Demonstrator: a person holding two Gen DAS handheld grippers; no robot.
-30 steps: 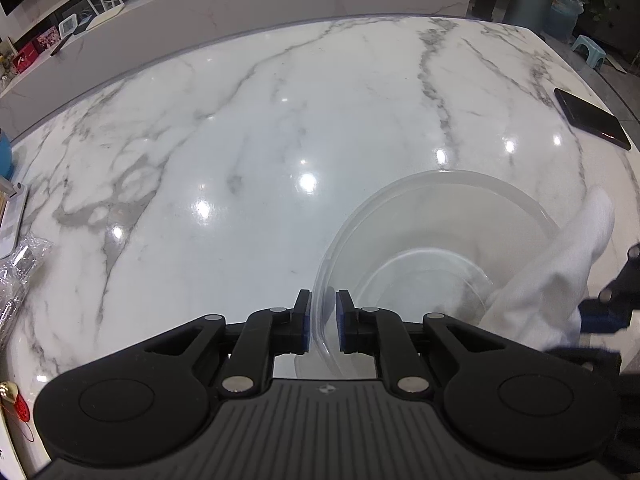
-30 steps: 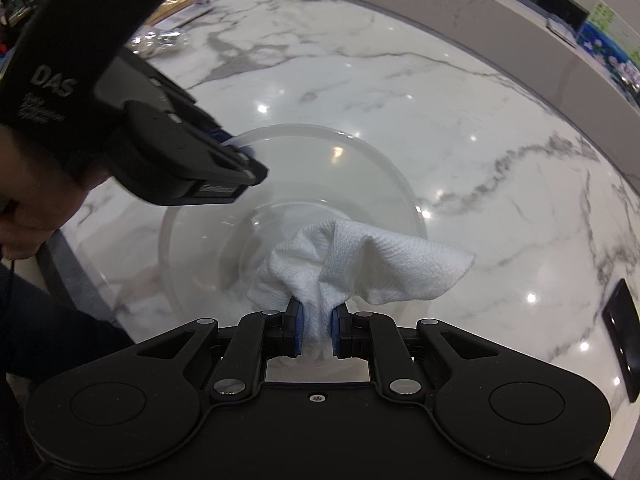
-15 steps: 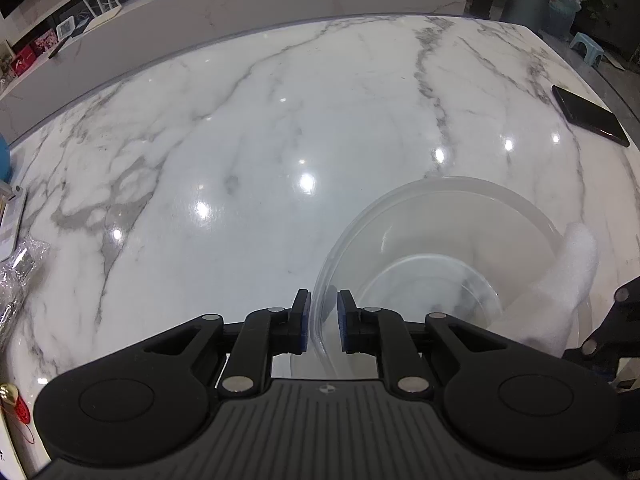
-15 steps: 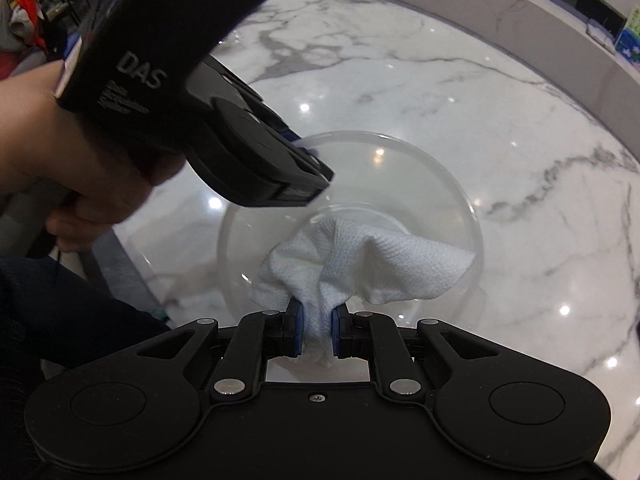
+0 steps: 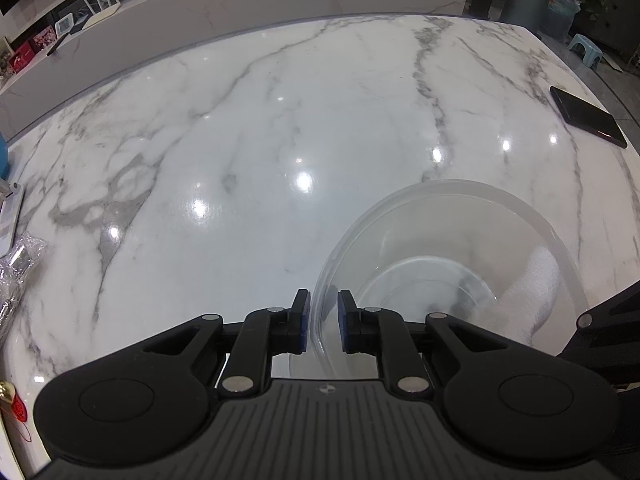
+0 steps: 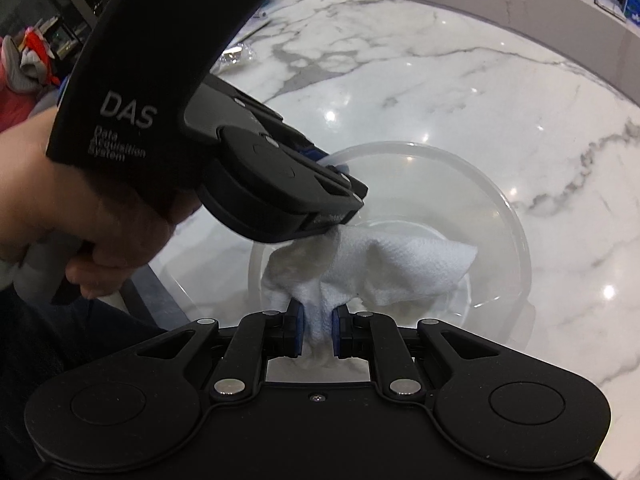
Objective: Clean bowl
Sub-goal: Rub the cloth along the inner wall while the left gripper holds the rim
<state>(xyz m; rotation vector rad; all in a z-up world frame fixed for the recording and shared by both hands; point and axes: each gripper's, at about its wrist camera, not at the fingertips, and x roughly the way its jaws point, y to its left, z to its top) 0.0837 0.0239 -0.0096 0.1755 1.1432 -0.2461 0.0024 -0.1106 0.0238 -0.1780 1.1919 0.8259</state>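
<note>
A clear plastic bowl (image 5: 472,216) stands on the white marble table. My left gripper (image 5: 323,322) is shut on the bowl's near-left rim, which runs up between the blue pads. In the right wrist view the same bowl (image 6: 500,216) lies below my right gripper (image 6: 316,330), which is shut on a white cloth (image 6: 400,264). The cloth hangs down inside the bowl against its wall and floor. The left gripper (image 6: 340,168) shows there too, held by a hand (image 6: 80,208), pinching the rim at the bowl's left side. The cloth (image 5: 536,288) appears at the bowl's right in the left wrist view.
A black phone (image 5: 586,116) lies near the table's far right edge. Crinkled clear wrapping (image 5: 16,264) and a white item sit at the table's left edge. A raised marble ledge (image 5: 240,4) runs behind the table. The table's near edge (image 6: 152,292) passes just left of the bowl.
The right gripper has swung round and carried the cloth deeper into the bowl, toward the side held by the left gripper. In the left wrist view the cloth has sunk below the rim. The left gripper stayed put.
</note>
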